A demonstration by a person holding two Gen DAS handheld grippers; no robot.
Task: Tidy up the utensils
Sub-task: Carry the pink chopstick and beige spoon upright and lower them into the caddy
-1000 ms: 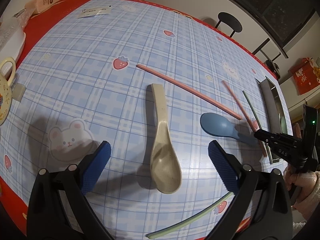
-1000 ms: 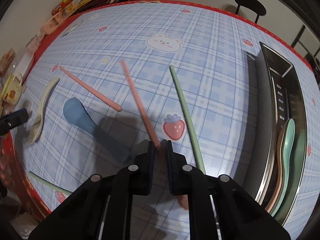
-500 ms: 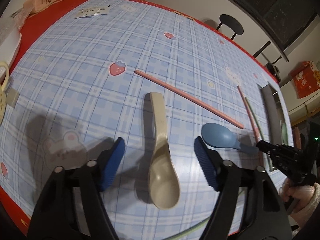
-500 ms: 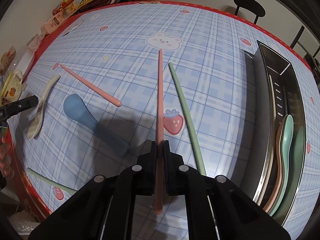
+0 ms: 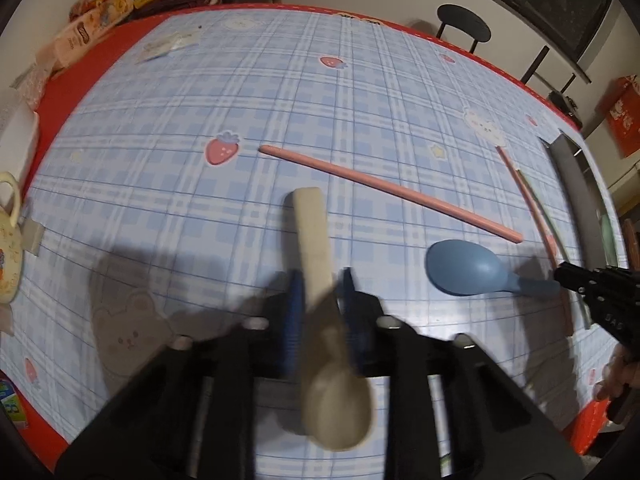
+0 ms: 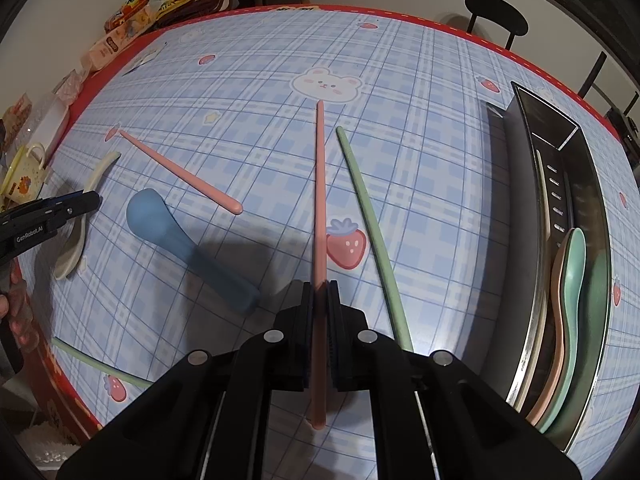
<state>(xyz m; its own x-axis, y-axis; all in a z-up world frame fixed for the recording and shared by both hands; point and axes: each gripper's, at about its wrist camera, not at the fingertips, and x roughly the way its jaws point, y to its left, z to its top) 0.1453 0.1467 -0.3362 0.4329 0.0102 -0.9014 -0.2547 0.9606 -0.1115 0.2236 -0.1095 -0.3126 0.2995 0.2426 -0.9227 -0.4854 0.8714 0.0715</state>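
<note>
On the plaid-clothed table (image 6: 420, 80), the steel utensil tray (image 6: 592, 184) runs along the right edge, two spoons already in it. The right gripper (image 6: 320, 292) is clamped on a pink chopstick (image 6: 320, 184) pointing straight ahead, parallel to the tray — this hand is nearer it. The left gripper (image 5: 320, 288), jaws just closing, pinches the beige spoon's (image 5: 316, 248) handle — bowl toward the camera.

Cream spoon (image 5: 320, 264) blurred; tray (image 6: 576, 168) partly cut off.
</note>
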